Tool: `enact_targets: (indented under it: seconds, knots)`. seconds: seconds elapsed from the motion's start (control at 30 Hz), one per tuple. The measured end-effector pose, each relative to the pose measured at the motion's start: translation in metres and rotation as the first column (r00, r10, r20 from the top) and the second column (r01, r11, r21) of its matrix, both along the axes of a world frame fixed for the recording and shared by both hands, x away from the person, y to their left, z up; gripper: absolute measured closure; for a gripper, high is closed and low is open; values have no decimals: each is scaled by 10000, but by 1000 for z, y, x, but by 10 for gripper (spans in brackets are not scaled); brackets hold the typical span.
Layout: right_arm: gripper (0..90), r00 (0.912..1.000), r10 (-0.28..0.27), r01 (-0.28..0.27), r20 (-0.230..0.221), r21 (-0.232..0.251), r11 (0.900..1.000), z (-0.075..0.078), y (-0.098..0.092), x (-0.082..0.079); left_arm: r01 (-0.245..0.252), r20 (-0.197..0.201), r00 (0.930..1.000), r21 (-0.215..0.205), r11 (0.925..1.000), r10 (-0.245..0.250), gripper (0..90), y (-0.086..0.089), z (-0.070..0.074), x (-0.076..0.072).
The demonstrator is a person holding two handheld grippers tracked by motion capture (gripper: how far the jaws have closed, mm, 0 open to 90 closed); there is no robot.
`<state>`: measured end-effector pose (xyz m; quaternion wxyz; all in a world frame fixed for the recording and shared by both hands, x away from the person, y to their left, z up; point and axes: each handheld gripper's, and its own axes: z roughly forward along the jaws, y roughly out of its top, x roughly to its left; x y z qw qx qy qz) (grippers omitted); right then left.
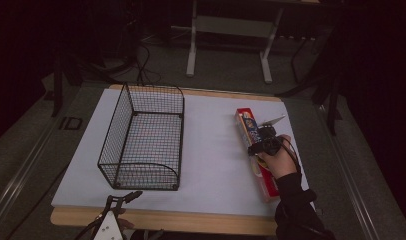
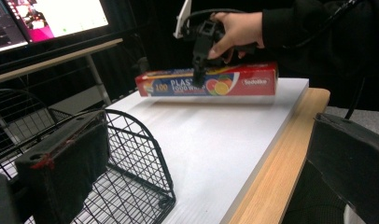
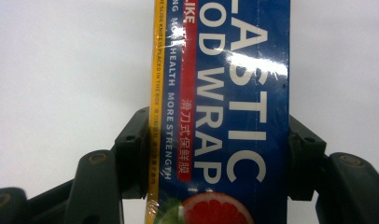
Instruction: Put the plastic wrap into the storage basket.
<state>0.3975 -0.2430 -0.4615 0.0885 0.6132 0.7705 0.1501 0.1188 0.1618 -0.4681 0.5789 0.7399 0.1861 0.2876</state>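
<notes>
The right gripper [image 1: 261, 141] has its two black jaws pressed against the long sides of a plastic wrap box [image 3: 220, 116], one pad on each side, so the box is clamped across its width. In the right gripper view the box runs straight up between the jaws, its blue face with white lettering toward the camera and a yellow strip along one edge. In the left gripper view the right gripper [image 2: 199, 70] comes down on the plastic wrap box [image 2: 208, 80] from above, gripping near its middle, and the box hangs level just above the white board [image 2: 215, 140], clear of its surface. In the high view the plastic wrap box [image 1: 247, 127] lies lengthwise at the right side of the white board [image 1: 211, 150], which rests on the wooden tabletop [image 1: 191, 220].

A black wire basket [image 1: 143, 137] stands on the left part of the board, well apart from the box.

The left gripper [image 1: 122, 198] sits at the near edge of the tabletop, just in front of the basket; its jaws stand apart with nothing between them.
</notes>
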Motion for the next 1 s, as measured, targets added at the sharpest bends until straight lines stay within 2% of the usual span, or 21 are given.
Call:
enact_targets:
  seconds: [0.1,0.23,0.43,0.77,1.0]
  knots:
    - [392,9993,11,-14,384,81,10000,13,1,1,5,6,10000,1,10000,-5,1,0,0,0]
    - [393,9977,125,-142,667,240,9996,27,5,2,7,17,10000,3,10000,-7,1,0,0,0]
    - [393,9914,368,-428,1259,455,9980,50,15,2,-11,14,10000,21,10000,11,1,0,0,0]
    - [393,9774,800,-905,1955,454,9949,84,38,5,30,-19,10000,-3,10000,-30,1,0,0,0]
    - [394,9640,1121,-1270,2411,473,9908,105,58,5,49,-18,10000,-16,10000,-49,1,0,0,0]
